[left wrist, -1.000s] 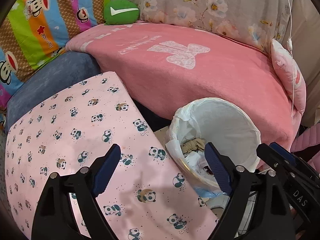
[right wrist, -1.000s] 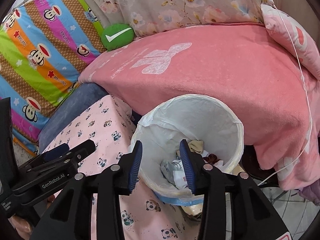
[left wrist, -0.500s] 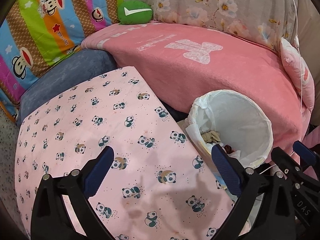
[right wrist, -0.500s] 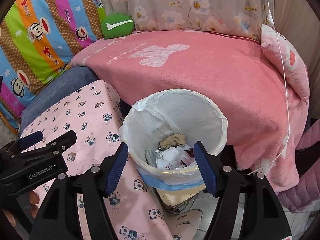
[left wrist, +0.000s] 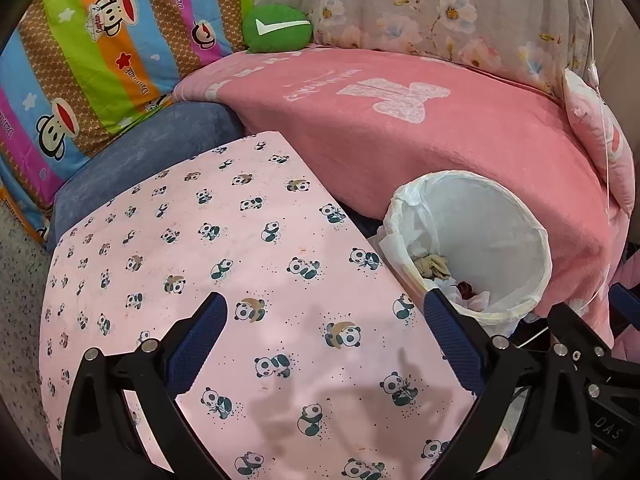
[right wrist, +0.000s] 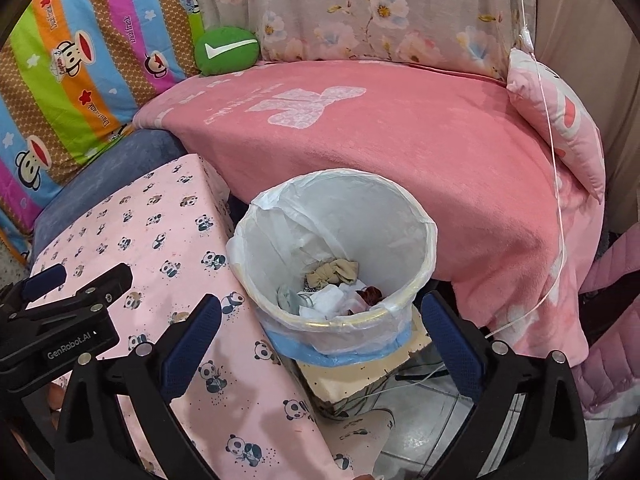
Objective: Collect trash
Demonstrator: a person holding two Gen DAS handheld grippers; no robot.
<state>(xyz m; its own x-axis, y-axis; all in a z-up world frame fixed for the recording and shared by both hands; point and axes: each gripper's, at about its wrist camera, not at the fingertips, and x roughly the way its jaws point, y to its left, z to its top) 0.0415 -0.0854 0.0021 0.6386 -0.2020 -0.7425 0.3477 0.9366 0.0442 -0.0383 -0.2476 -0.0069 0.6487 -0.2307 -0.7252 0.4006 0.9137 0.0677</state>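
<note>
My right claw (right wrist: 320, 340), jaws spread wide and holding nothing, hangs above the waste bin (right wrist: 416, 216). My left claw (left wrist: 324, 340) is equally wide open and empty, poised over the panda-print bench (left wrist: 208, 248), on which I see no loose litter. The bin stands just beside the bench's edge, against the pink blanket (right wrist: 420, 132), and rests on a pale block (right wrist: 352, 380).

Contents: the trash (right wrist: 332, 288) lies at the bottom of the bin: a crumpled tan rag, white paper or tissue, a greyish scrap and a small dark red piece. I judge all of it light, soft and easily crushed; none looks fragile.

Liner: a thin white bag (right wrist: 288, 216) is folded over the rim, with a blue band below it. The film is probably slippery and tears readily. If the bag is to be lifted out, I would take the gathered fold at the rim, where the plastic is doubled, rather than the single wall.
</note>
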